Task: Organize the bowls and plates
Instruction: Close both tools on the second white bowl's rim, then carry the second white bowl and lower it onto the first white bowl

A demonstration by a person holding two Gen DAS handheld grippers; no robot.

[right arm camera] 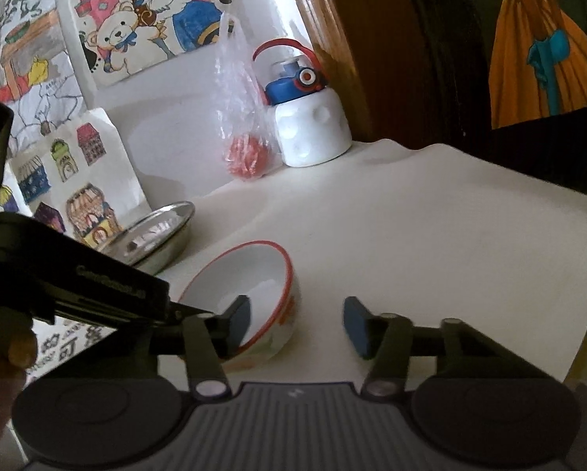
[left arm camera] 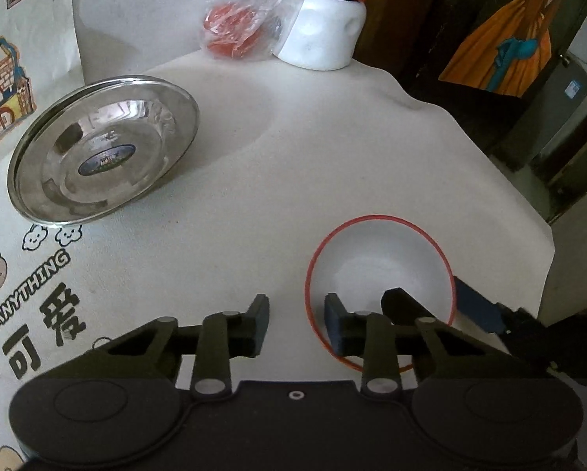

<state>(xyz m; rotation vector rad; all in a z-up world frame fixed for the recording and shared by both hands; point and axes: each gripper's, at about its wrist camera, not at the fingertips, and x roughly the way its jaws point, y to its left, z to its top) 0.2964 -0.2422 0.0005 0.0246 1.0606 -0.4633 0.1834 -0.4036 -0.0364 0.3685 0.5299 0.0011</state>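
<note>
A white bowl (left arm camera: 379, 271) with a red rim is seen near the right front corner of a table covered in a pale cloth (left arm camera: 293, 165); it stands upright. The left gripper (left arm camera: 296, 324) is held over the bowl's left rim, with one finger outside the wall and the other inside the bowl; a gap shows between the pads and the rim, so the jaws are read as apart, not clamped. The right gripper (right arm camera: 297, 324) is set at the bowl's (right arm camera: 254, 290) right side, its left finger inside the bowl and its right finger out over the cloth, clear of the wall; its jaws are likewise apart, with the bowl's wall between them. A steel plate (left arm camera: 105, 149) lies well apart from the bowl, toward the back left, partly on a printed sheet (left arm camera: 26, 274); at the back of the table a clear plastic bag (left arm camera: 242, 19) with something red inside is seen just beside a white bottle (left arm camera: 320, 31) with a blue cap.
</note>
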